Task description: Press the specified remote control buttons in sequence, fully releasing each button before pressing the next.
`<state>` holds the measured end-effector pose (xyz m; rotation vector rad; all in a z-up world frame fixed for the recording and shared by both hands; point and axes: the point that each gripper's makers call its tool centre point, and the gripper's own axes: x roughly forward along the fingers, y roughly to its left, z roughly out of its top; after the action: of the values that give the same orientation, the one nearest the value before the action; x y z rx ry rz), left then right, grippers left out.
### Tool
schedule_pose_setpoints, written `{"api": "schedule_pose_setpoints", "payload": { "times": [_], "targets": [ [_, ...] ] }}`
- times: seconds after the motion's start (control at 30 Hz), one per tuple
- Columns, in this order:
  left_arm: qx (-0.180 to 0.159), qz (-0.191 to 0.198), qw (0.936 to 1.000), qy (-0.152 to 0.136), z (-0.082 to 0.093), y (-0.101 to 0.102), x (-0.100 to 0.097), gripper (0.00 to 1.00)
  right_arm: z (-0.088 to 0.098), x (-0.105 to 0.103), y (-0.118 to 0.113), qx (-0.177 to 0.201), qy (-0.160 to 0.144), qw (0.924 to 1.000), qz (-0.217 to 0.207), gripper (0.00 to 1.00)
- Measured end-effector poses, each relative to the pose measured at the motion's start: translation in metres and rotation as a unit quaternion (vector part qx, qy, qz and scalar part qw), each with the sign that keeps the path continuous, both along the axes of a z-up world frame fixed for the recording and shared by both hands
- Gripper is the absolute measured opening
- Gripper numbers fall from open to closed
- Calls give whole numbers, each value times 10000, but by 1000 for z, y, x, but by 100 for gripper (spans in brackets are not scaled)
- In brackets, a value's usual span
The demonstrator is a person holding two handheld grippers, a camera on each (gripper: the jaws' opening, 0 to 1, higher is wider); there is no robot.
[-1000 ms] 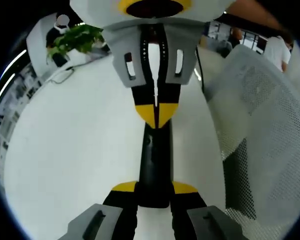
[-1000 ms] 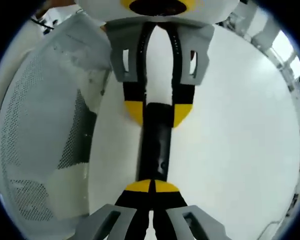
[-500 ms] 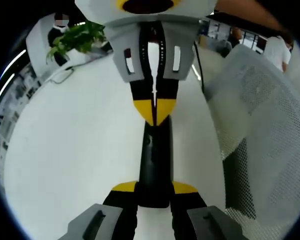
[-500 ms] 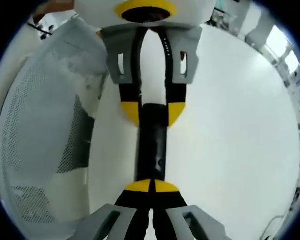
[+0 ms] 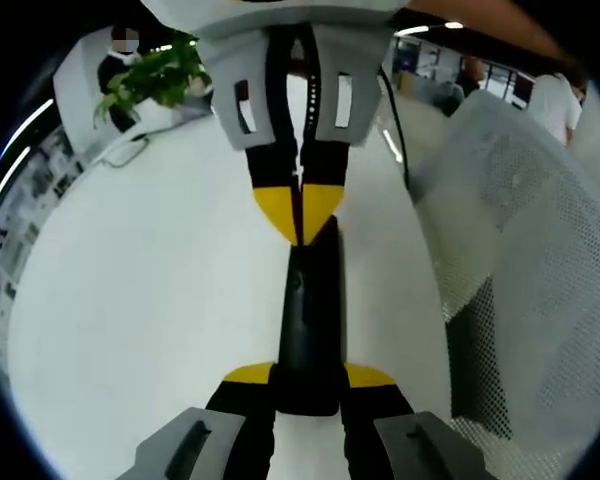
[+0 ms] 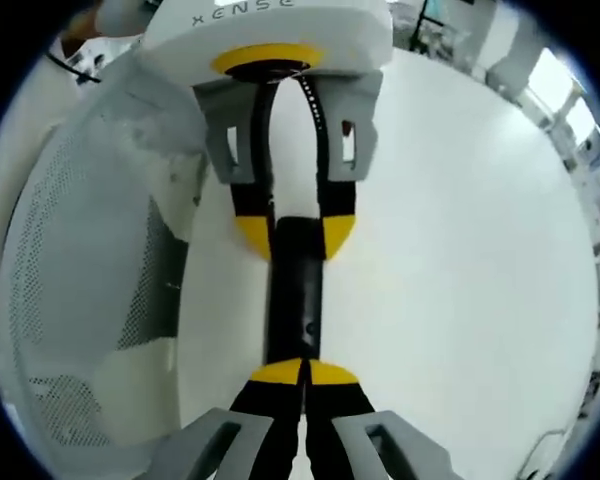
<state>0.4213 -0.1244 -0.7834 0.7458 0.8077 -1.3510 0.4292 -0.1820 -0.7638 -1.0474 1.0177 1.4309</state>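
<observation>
A slim black remote (image 5: 308,310) lies lengthwise over the white table (image 5: 140,300). My left gripper (image 5: 308,378) is shut on its near end, one yellow-tipped jaw on each side. My right gripper (image 5: 300,212) reaches in from the top of the left gripper view, shut, its joined yellow tips at the remote's far end; contact is hard to tell. In the right gripper view the right gripper (image 6: 302,372) rises from the bottom with its tips together over the remote (image 6: 292,300). Beyond it, the left gripper (image 6: 295,232) clamps the remote's other end.
A white mesh chair back (image 5: 520,250) stands close beside the table, and again in the right gripper view the chair (image 6: 70,260). A green plant (image 5: 150,75) and a cable lie at the table's far side. People (image 5: 555,95) sit in the background.
My right gripper has drawn back along the remote, away from the left gripper, still shut. The left gripper keeps the same hold on the remote.
</observation>
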Motion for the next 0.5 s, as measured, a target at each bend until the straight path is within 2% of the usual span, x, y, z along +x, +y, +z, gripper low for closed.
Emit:
{"api": "schedule_pose_setpoints", "payload": {
  "times": [0.5],
  "targets": [
    [-41,-12,10000,-5,0,0,0,23,-5,1,12,-63,57,9999,84,0]
  ]
}}
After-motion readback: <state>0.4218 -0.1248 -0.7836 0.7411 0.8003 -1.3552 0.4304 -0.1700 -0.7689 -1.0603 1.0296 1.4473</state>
